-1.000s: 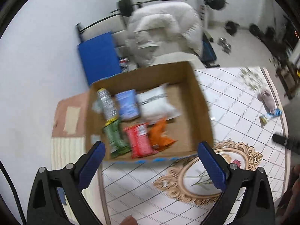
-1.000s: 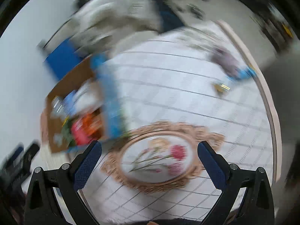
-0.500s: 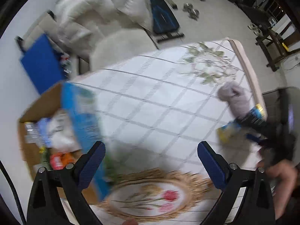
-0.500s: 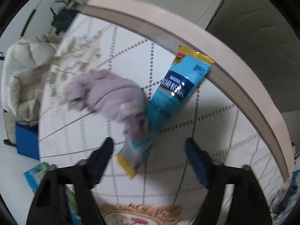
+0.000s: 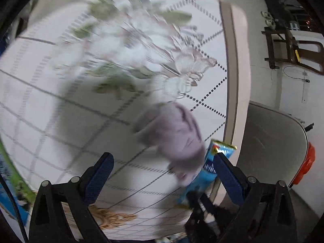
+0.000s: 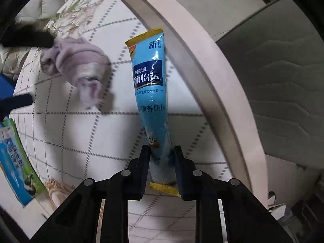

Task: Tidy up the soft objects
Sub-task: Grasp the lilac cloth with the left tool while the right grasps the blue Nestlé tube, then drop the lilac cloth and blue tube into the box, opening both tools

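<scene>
A long blue Nestle milk powder packet (image 6: 150,93) lies near the table's right rim. My right gripper (image 6: 162,151) is shut on its near end. The packet also shows in the left wrist view (image 5: 210,162), partly behind the cloth. A crumpled lilac cloth (image 6: 79,64) lies on the table left of the packet. In the left wrist view the cloth (image 5: 172,135) sits just ahead of my left gripper (image 5: 162,166), towards its right finger. The left gripper is open and empty above the table. Its dark fingers (image 6: 26,38) reach in beside the cloth in the right wrist view.
The round table (image 5: 237,81) has a pale rim and a quilted floral cover. A blue and green box flap (image 6: 14,158) shows at the left. A grey chair (image 5: 269,154) stands beyond the rim on the right. The left wrist view is blurred.
My right gripper has closed on the blue packet's near end. My left gripper has swung right, from the cardboard box to the lilac cloth, still open.
</scene>
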